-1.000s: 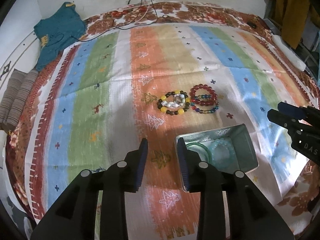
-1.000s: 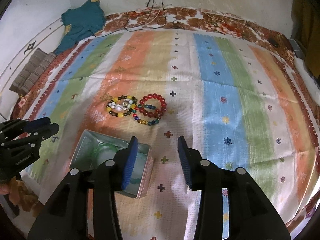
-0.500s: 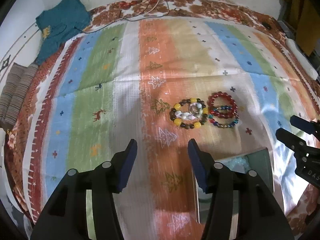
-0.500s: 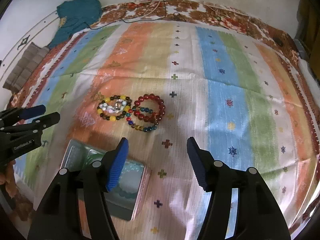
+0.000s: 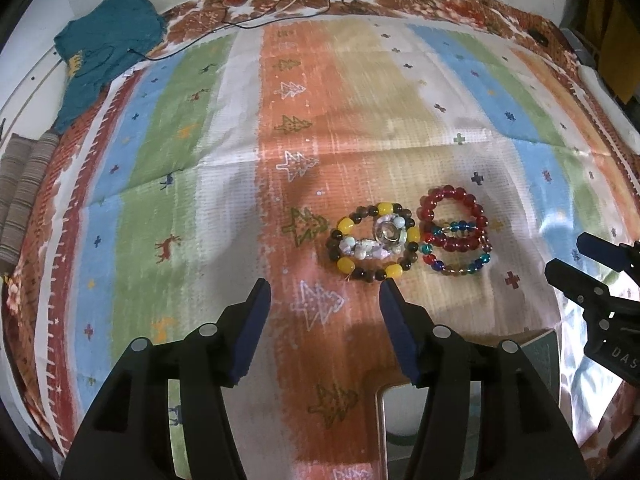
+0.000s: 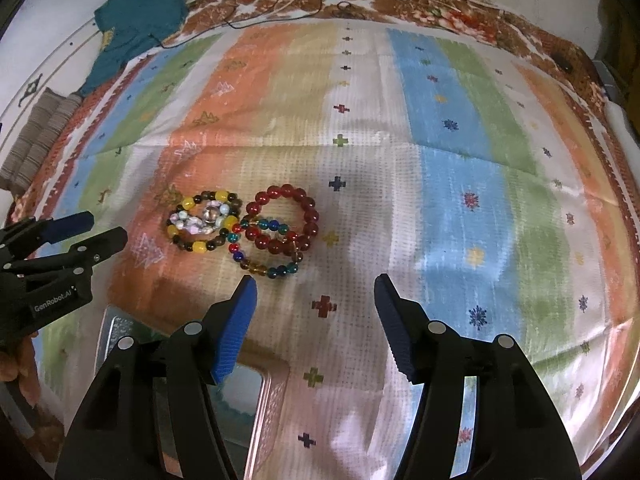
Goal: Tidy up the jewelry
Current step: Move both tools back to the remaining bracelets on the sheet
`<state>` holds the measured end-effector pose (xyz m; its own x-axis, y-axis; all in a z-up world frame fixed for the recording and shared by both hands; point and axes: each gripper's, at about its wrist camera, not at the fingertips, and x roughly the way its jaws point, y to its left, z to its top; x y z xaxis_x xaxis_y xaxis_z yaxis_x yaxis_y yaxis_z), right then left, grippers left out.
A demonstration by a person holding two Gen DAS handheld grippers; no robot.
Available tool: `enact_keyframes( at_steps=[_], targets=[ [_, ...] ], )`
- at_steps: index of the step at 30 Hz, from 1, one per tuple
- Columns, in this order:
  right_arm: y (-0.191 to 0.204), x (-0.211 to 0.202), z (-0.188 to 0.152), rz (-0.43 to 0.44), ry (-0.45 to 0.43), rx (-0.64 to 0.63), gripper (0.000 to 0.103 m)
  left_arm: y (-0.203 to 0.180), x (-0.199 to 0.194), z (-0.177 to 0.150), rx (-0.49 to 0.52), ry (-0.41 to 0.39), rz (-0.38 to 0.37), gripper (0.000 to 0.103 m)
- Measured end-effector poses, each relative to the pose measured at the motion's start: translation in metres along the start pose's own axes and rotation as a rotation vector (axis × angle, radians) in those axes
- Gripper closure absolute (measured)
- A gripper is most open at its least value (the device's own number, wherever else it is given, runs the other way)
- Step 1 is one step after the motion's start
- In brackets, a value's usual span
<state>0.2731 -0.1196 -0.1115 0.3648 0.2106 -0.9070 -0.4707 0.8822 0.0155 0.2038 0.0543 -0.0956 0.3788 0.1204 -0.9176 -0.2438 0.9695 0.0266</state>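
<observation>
Several bead bracelets lie in a cluster on the striped cloth: a yellow-and-brown one (image 5: 374,240) (image 6: 202,220) with pale beads inside it, a red one (image 5: 452,220) (image 6: 284,220), and a multicoloured one (image 5: 456,266) (image 6: 264,266) under the red. My left gripper (image 5: 324,286) (image 6: 104,226) hovers just short of the yellow-and-brown bracelet, its jaws opening with nothing between them. My right gripper (image 6: 315,280) (image 5: 570,254) stands open and empty just short of the multicoloured bracelet. An open metal tin (image 5: 380,420) (image 6: 116,324) sits near the cloth's front edge, mostly hidden behind the fingers.
The striped cloth (image 6: 460,200) covers a floral bedspread (image 5: 440,4). A teal garment (image 5: 104,52) lies at the far left, with thin cables (image 5: 280,12) along the back. A striped cushion (image 5: 20,200) rests at the left edge.
Both grippers have moved forward and down toward the bracelets, and both have opened wider. The tin has slid toward the bottom of both views.
</observation>
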Motion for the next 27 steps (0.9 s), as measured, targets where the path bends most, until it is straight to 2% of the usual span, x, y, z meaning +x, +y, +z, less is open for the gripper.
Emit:
enact_keyframes(
  at_steps=[14, 27],
  targets=[
    [0.003, 0.03, 0.011, 0.003, 0.048, -0.002, 0.042, -0.003, 0.03, 0.016, 0.006, 0.039, 0.011, 0.046],
    [0.008, 0.058, 0.019, -0.018, 0.088, -0.028, 0.042, 0.0, 0.061, 0.03, -0.002, 0.085, -0.01, 0.046]
  ],
)
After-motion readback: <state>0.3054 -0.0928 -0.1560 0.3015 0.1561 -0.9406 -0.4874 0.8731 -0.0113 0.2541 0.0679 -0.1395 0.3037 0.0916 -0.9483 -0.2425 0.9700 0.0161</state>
